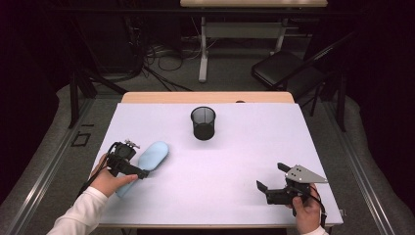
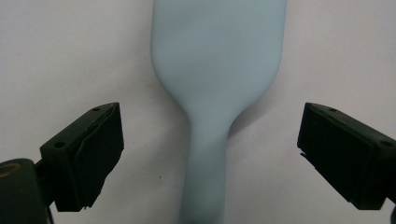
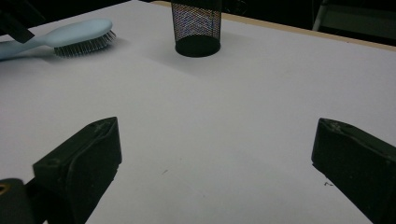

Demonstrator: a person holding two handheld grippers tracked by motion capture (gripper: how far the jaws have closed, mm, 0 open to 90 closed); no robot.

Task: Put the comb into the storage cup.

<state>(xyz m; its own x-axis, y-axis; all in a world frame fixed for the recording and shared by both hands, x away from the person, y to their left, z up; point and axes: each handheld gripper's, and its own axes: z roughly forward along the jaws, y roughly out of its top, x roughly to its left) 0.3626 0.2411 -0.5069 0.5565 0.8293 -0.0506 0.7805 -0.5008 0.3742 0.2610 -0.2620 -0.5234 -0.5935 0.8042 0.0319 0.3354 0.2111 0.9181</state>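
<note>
A pale blue hairbrush point(image 1: 153, 155) lies bristles down at the left of the white table point(image 1: 244, 147), its handle pointing toward the person. My left gripper point(image 1: 133, 161) hovers over the handle and is open. In the left gripper view the two jaws of the left gripper point(image 2: 210, 154) stand wide on either side of the hairbrush point(image 2: 217, 70) handle without touching it. My right gripper point(image 1: 272, 177) rests low near the front right of the table, open and empty. In the right gripper view the right gripper point(image 3: 215, 163) faces the hairbrush point(image 3: 70, 35) far off.
A black mesh cup point(image 1: 203, 123) stands upright at the middle back of the table, also visible as the mesh cup point(image 3: 196, 25) ahead of the right gripper. Behind the table are a folding chair point(image 1: 284, 68), cables on the floor and another desk point(image 1: 254, 4).
</note>
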